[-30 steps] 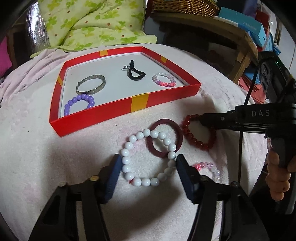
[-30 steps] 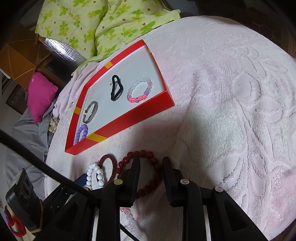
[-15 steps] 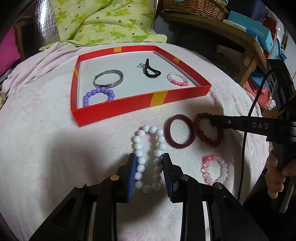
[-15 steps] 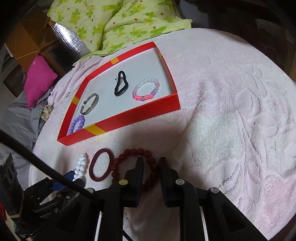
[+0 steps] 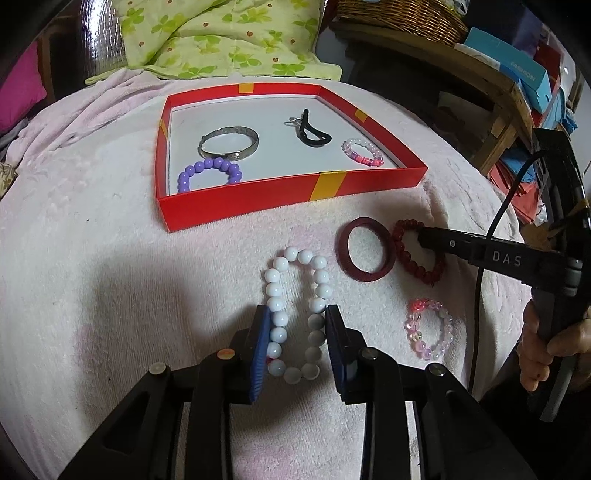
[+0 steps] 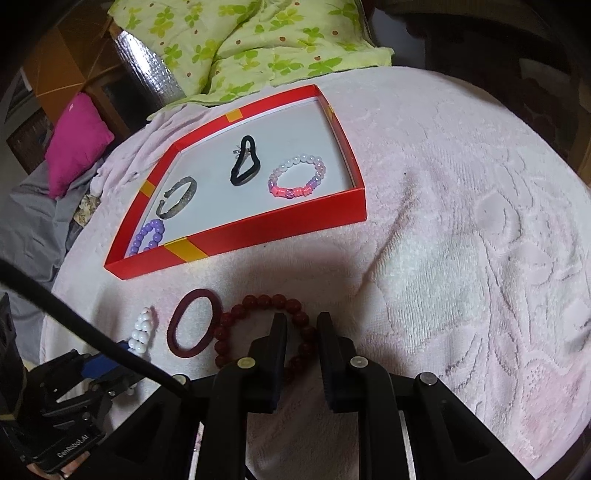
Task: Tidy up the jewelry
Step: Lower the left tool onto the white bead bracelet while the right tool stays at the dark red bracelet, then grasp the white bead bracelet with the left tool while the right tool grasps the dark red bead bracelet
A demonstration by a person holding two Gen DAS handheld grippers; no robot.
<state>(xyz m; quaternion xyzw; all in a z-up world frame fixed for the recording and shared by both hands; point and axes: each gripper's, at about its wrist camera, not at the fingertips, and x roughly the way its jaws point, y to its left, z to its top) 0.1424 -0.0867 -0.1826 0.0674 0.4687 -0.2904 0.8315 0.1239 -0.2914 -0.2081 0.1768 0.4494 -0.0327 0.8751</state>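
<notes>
- Jewelry, loose lot: four bracelets lying on a pale pink textured blanket (image 6: pixel 461 221), all on the near side of a red tray (image 5: pixel 236 205).
- White bead bracelet (image 5: pixel 295 314): squeezed into a long oval between the blue pads of the left claw (image 5: pixel 295 343); pads press on both sides of the strand, claw closed down on it. Whether it is lifted off the blanket cannot be told.
- Dark maroon bangle (image 5: pixel 364 250): flat on the blanket, just right of the white beads, touching the red bead bracelet.
- Red bead bracelet (image 6: pixel 258 306): right claw (image 6: pixel 301 332) set over its right-hand arc, the beads passing between the two black fingers; the gap is narrow, and whether the fingers actually pinch the strand cannot be told.
- Clear pink bead bracelet (image 5: pixel 428 330): lying apart, near the right edge of the blanket, close to the person's hand (image 5: pixel 546 343) on the right claw's handle.
- Red tray, white floor, yellow tape marks on its walls. Contents, none touching:
  - silver bangle (image 5: pixel 229 147), left centre;
  - purple bead bracelet (image 5: pixel 208 175), against the near wall, left;
  - black cord loop (image 5: pixel 312 131) with a small metal fitting, toward the back;
  - pink and white bead bracelet (image 5: pixel 362 151), right side.
- Surroundings: green floral quilt (image 5: pixel 221 37) beyond the tray; magenta cushion (image 6: pixel 79 140) off to the left; wicker basket (image 5: pixel 402 14) on a wooden shelf.
</notes>
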